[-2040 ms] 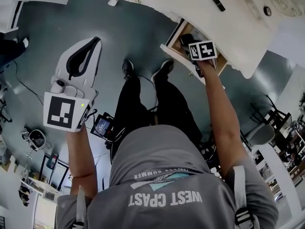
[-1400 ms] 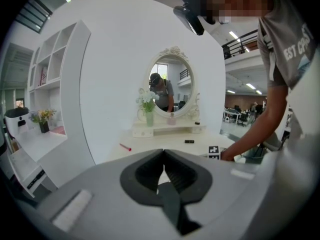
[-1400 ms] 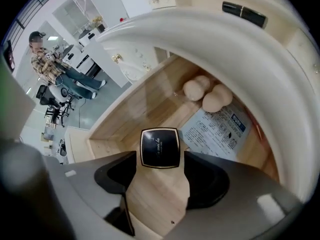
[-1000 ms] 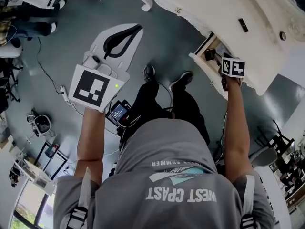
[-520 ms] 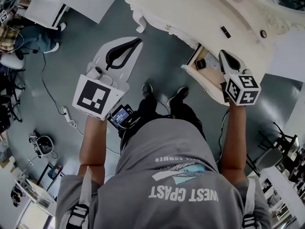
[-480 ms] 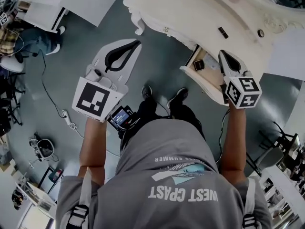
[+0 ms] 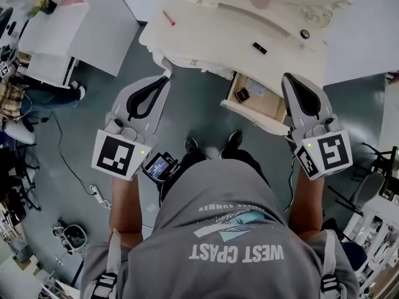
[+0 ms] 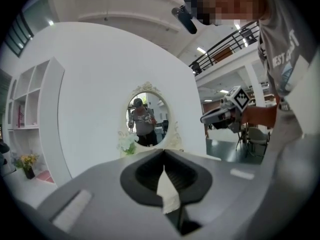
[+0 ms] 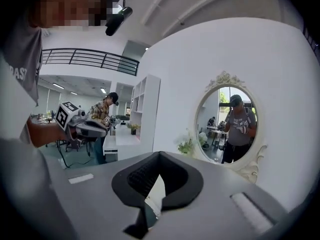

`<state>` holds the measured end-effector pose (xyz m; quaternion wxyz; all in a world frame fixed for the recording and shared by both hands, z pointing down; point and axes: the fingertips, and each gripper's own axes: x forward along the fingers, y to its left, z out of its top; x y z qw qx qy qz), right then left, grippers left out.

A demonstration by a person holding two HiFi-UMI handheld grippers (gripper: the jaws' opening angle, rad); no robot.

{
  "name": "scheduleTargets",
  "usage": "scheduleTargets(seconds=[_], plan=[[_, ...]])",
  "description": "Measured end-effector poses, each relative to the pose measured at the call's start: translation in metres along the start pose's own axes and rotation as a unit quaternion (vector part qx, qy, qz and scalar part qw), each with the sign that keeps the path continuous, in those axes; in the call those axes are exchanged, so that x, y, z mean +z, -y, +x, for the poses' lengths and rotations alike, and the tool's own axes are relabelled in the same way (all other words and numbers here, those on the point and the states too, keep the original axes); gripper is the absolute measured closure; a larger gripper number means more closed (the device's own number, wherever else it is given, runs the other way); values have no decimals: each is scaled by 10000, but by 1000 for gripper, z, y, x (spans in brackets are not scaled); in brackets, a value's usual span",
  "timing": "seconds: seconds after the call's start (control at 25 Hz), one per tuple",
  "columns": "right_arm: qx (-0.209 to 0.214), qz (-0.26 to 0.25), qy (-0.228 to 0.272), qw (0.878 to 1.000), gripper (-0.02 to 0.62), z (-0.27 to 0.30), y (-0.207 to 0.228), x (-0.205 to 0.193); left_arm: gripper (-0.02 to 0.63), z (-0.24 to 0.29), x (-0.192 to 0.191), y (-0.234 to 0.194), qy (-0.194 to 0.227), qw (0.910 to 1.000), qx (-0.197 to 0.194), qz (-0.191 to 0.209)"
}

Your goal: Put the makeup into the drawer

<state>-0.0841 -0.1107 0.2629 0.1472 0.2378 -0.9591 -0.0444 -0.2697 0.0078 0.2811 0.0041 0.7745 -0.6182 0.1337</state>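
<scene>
Standing at a white worktop, a person holds a left hand-held gripper and a right hand-held gripper, both pressed together and empty. The makeup lies at the left end of the open drawer.

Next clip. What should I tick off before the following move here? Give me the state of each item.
1. Left gripper free: ok, fingers shut on nothing.
2. Right gripper free: ok, fingers shut on nothing.
3. Drawer open: ok.
4. Something in the drawer: ok, a small dark case lies inside.
5. Dresser top cleared: not ok, a black stick and a round pot lie on it.
</scene>
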Motion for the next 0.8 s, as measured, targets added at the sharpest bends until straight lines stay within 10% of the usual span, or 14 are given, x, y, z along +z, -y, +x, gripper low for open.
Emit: scheduleTargets(seconds=[0.8], plan=[[-367,-111,530,9979,597,-88,-52,59,604,-65,35,30,275,9991,-219,249]])
